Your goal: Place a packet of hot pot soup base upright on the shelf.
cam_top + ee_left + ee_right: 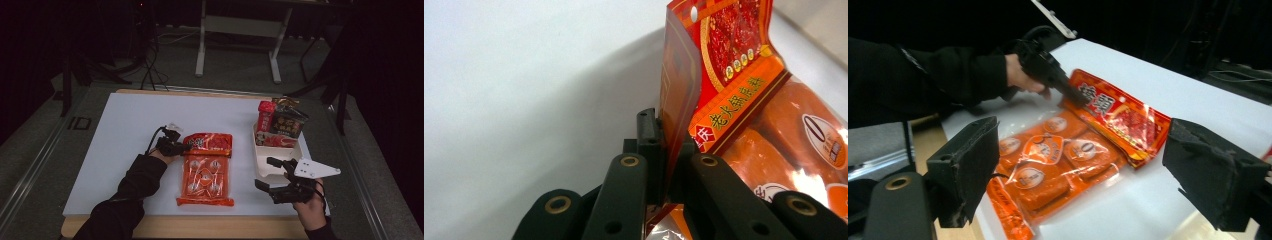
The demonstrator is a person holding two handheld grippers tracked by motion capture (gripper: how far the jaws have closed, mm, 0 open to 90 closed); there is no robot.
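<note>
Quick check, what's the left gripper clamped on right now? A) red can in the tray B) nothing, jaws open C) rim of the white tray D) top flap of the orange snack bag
D: in the left gripper view the left gripper has its jaws pinched on the folded-up top flap of the orange snack bag; the high view shows it at that bag's top left corner, away from the white tray.

tray [263,161]: cream, on table beside the right gripper, just beyond its jaws | red packet [265,116]: upright at tray's far end | dark packet [288,125]: leaning beside the red one, in tray | table [125,130]: white top, wood edge | desk frame [239,25]: white, on floor well beyond both grippers
</note>
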